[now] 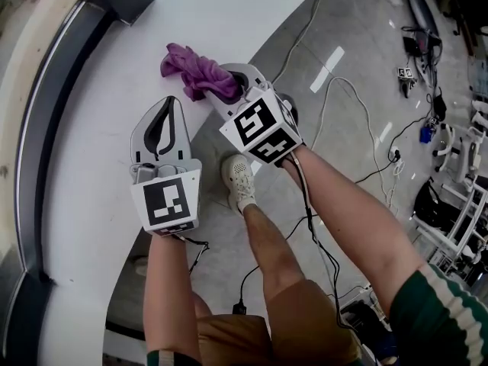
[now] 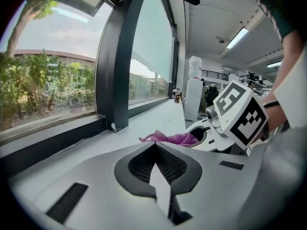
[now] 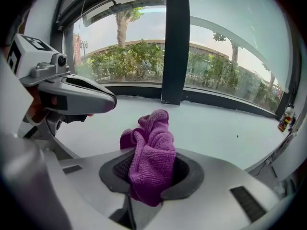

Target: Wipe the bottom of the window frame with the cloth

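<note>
Your forearms reach out from the bottom of the head view, with your shoe (image 1: 239,180) on the grey floor (image 1: 358,151) between them and cables (image 1: 335,82) trailing across that floor.

Your left hand-held gripper (image 1: 169,105) lies over the near edge of the white counter (image 1: 99,75), its marker cube (image 1: 168,202) towards you. Its jaws are clenched tip to tip, and the padded hollow behind the tips is bare in the left gripper view.

Just beside it, your right hand-held gripper (image 1: 232,90) is tilted inward, its marker cube (image 1: 261,126) turned up. It is grasping the purple cloth (image 3: 151,162): the right gripper view shows the fabric pinched in the padded hollow between the jaws, bunched and rising above them. From the head view the rest of the cloth spills out ahead of the jaws in a crumpled heap, and in the left gripper view that heap appears to lie on the counter.

Beyond the cloth the counter runs on, smooth and white, to the dark bottom of the window frame (image 3: 220,101), well apart from the cloth. A dark upright post (image 3: 175,42) stands on that bottom rail, almost straight ahead of the right hand-held gripper. Through the glass you can see green shrubs (image 3: 129,61), a palm and a low building under a pale sky.
</note>
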The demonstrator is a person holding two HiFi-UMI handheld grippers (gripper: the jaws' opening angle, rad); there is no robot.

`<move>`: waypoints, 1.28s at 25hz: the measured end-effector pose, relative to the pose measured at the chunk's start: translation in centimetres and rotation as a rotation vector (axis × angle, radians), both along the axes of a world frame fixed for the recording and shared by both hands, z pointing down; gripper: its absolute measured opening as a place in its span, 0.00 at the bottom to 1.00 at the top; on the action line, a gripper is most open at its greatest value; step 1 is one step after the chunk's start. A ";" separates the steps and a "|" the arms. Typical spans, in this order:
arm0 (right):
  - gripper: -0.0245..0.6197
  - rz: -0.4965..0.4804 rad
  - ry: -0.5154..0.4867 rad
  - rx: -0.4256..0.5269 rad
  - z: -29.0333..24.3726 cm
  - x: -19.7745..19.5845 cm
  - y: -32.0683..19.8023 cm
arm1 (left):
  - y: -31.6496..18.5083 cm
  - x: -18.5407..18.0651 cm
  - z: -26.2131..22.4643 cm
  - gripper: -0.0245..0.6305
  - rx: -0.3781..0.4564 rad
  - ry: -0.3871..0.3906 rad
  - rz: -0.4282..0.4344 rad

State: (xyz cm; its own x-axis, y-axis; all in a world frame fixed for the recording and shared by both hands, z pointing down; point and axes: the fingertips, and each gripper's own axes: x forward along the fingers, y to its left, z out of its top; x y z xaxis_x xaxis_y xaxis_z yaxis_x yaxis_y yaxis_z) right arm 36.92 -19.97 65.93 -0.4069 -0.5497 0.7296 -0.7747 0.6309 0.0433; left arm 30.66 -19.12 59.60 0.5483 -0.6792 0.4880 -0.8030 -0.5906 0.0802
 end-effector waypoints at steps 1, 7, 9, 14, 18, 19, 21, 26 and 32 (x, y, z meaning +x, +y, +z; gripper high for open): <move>0.23 0.001 -0.001 -0.004 0.3 0.4 0.7 | 0.8 0.6 0.3 0.04 0.001 0.004 0.016; 0.23 -0.018 -0.009 -0.039 -0.5 0.5 1.9 | 1.8 0.1 -0.3 0.04 0.004 -0.014 0.050; 0.23 -0.013 -0.020 -0.055 -0.6 0.9 2.5 | 2.0 0.0 0.0 0.04 -0.012 -0.023 0.044; 0.23 -0.006 -0.023 -0.064 -0.6 1.5 3.4 | 1.6 0.0 0.4 0.04 -0.020 -0.025 0.027; 0.23 -0.028 -0.001 -0.059 -0.6 1.3 3.5 | 1.3 0.2 0.3 0.04 -0.014 -0.035 0.037; 0.23 -0.037 0.003 -0.058 -0.7 1.2 3.6 | 1.2 0.2 0.1 0.04 -0.015 -0.035 0.036; 0.23 -0.060 0.011 -0.056 -0.8 0.9 3.8 | 1.1 0.1 -0.2 0.04 -0.014 -0.036 0.035; 0.23 -0.079 0.010 -0.058 -1.0 -0.4 4.3 | 1.4 -1.0 -0.8 0.04 -0.008 -0.046 0.029; 0.23 -0.106 -0.004 -0.068 -0.9 -2.7 5.3 | 2.9 -2.9 -1.0 0.04 -0.024 -0.047 0.019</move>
State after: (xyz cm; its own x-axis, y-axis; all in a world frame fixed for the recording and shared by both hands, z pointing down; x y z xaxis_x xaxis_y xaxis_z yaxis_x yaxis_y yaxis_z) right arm 34.19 -14.70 65.07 -0.4627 -0.4526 0.7623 -0.7035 0.7106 -0.0051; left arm 27.75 -16.23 58.65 0.5373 -0.6564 0.5296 -0.7948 -0.6041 0.0576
